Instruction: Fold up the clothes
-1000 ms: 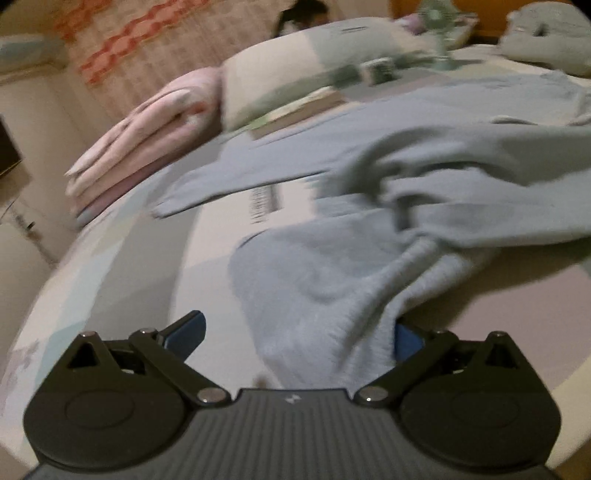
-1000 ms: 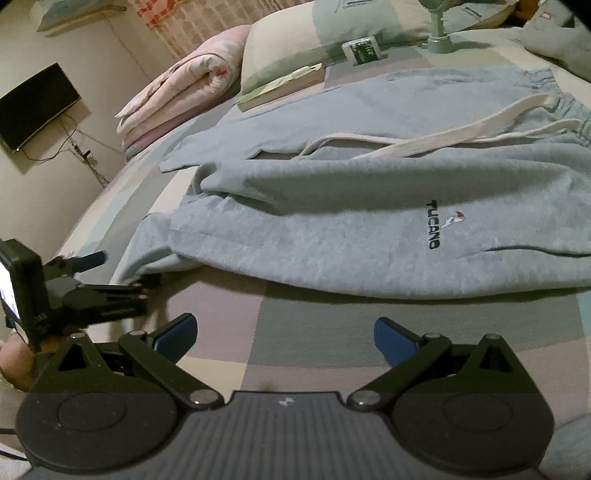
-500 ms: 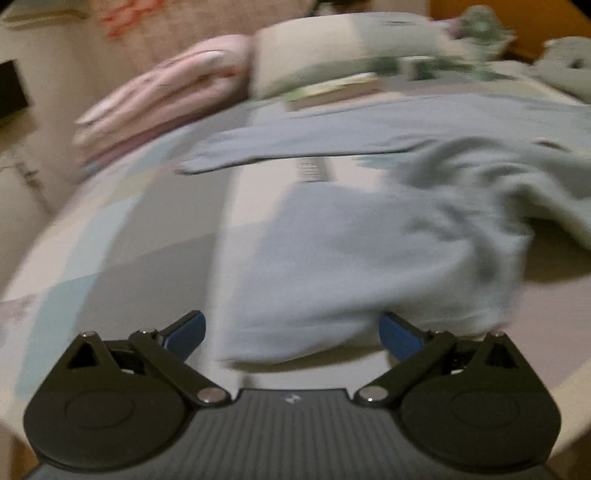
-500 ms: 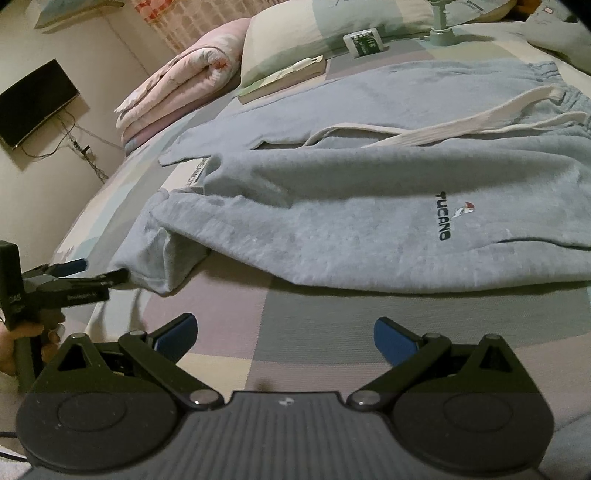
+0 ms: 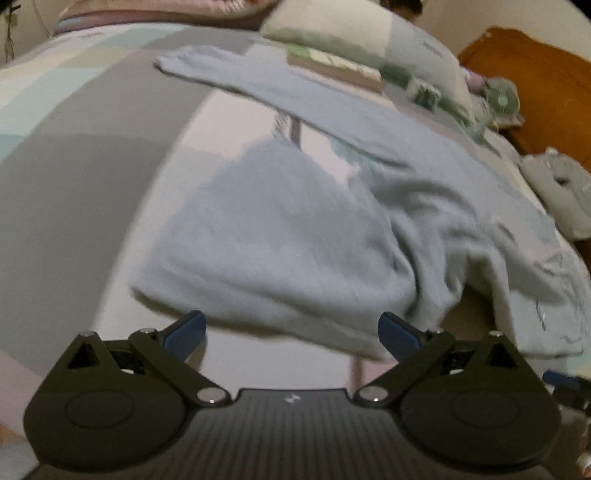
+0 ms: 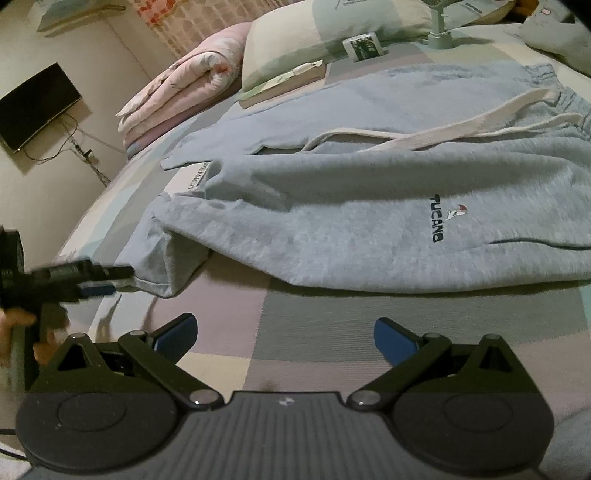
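Since 1.0 s ago: the left gripper (image 5: 291,326) has let go of the near trouser leg; jaws now released, spread wide, just short of the leg's hem. The grey-blue sweatpants (image 6: 369,221) lie on the patchwork bed (image 6: 295,332), near leg folded across toward 3 o'clock, far leg stretched toward 11 o'clock. Right gripper (image 6: 284,336) is unchanged: jaws released, hovering over bare bedspread, well apart from the pants' front edge. Open bed at 6 and 9 o'clock. Pillow (image 6: 306,33) and pink quilt (image 6: 184,88) crowd 12 o'clock.
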`<state>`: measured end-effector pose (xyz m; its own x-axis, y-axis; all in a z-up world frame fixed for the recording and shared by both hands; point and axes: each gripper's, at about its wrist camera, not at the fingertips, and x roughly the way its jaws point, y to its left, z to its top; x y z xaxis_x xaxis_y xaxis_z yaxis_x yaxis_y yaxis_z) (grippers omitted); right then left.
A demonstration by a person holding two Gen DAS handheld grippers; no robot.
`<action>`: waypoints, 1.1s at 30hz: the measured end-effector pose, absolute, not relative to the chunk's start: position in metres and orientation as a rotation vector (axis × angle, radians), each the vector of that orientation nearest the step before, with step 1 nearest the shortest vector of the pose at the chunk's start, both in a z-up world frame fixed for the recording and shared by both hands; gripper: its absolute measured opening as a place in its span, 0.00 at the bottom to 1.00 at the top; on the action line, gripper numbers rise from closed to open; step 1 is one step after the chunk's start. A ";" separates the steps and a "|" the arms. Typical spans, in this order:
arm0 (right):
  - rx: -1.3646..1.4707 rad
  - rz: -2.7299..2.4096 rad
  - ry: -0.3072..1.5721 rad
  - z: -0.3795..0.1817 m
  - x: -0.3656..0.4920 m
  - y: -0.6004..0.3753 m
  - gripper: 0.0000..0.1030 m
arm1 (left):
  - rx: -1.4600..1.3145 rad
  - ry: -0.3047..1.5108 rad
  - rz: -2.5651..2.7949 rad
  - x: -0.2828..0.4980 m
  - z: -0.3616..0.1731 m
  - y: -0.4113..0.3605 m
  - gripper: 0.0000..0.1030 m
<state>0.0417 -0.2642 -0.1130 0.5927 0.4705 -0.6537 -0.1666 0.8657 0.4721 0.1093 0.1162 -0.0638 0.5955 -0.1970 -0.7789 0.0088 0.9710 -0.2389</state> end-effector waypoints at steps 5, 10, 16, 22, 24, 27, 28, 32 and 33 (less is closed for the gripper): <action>0.421 0.410 0.878 -0.114 0.047 -0.261 1.00 | -0.107 0.868 -0.119 0.141 -0.037 0.138 0.97; 0.377 0.416 0.888 -0.109 0.047 -0.247 1.00 | -0.085 0.914 -0.197 0.183 -0.051 0.148 0.97; 0.357 0.393 0.898 -0.107 0.048 -0.245 1.00 | -0.103 0.978 -0.295 0.206 -0.082 0.144 0.97; 0.352 0.392 0.920 -0.112 0.052 -0.242 1.00 | -0.274 1.012 -0.459 0.198 -0.094 0.143 0.97; 0.349 0.400 0.925 -0.113 0.053 -0.239 1.00 | -0.309 1.024 -0.503 0.192 -0.092 0.137 0.97; 0.342 0.414 0.930 -0.114 0.054 -0.235 1.00 | -0.286 1.007 -0.534 0.182 -0.080 0.122 0.97; 0.339 0.419 0.930 -0.113 0.053 -0.234 1.00 | -0.278 1.001 -0.545 0.179 -0.076 0.117 0.97; 0.335 0.427 0.924 -0.112 0.052 -0.234 1.00 | -0.281 0.975 -0.657 0.167 -0.050 0.095 0.97; 0.340 0.427 0.922 -0.112 0.052 -0.234 1.00 | -0.268 0.969 -0.685 0.164 -0.045 0.087 0.97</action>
<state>0.0519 -0.2344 -0.1121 0.5311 0.4924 -0.6895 -0.2079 0.8646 0.4573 0.1638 0.0872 -0.0450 0.3787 -0.6430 -0.6657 0.4135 0.7610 -0.4999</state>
